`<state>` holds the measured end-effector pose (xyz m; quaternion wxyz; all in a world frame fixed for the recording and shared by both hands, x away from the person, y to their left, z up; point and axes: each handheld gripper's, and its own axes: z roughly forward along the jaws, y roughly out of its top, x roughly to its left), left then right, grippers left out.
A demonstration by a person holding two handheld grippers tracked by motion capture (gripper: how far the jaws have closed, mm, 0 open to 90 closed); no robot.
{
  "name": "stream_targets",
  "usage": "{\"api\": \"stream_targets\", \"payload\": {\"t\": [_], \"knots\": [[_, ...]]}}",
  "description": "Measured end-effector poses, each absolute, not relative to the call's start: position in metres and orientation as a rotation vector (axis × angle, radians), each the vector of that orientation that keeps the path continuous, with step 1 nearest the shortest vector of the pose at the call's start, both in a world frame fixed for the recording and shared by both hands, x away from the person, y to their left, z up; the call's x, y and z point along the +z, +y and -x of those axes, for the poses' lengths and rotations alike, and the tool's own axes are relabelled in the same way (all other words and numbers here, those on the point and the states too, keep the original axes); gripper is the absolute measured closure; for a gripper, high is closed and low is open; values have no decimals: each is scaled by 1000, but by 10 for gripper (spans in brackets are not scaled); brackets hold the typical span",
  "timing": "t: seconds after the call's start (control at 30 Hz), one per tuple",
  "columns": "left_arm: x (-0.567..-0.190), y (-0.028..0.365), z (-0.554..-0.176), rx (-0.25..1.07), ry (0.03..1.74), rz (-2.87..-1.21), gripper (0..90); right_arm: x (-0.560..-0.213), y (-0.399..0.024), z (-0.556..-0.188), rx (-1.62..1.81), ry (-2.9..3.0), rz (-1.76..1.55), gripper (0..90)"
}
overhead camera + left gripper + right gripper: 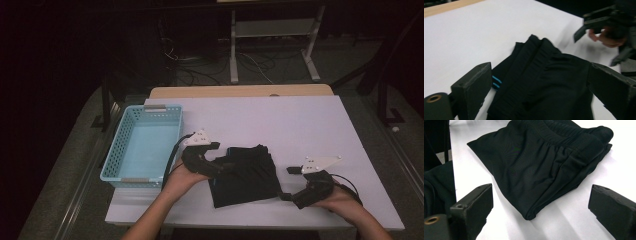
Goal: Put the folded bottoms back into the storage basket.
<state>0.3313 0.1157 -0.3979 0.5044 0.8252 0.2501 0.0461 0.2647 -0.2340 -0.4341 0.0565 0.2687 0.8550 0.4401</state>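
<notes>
Both tools gape (jaws wide), left tool point(222, 167) over the folded black garment point(247, 175), right tool point(287, 196) beside it.

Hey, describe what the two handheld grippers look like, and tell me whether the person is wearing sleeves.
Both are black. The left gripper and the right gripper each carry a pale grey three-cornered plate on top and trail a black cable. In the gripper views each shows two blocky, matte black jaws with scuffed edges, and a brass-coloured ring sits low at the left. The forearms are bare; no sleeves show.
</notes>
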Motion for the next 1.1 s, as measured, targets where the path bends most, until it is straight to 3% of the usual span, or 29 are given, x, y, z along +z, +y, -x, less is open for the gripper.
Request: {"api": "stream_targets", "payload": {"t": [0.33, 1.1], "knots": [[-418, 113, -345, 149, 692, -2044, 185, -434, -235, -264, 1329, 2594, -817, 61], [-448, 117, -343, 169, 801, -2166, 205, -435, -234, -264, 1311, 2606, -799, 63]]}}
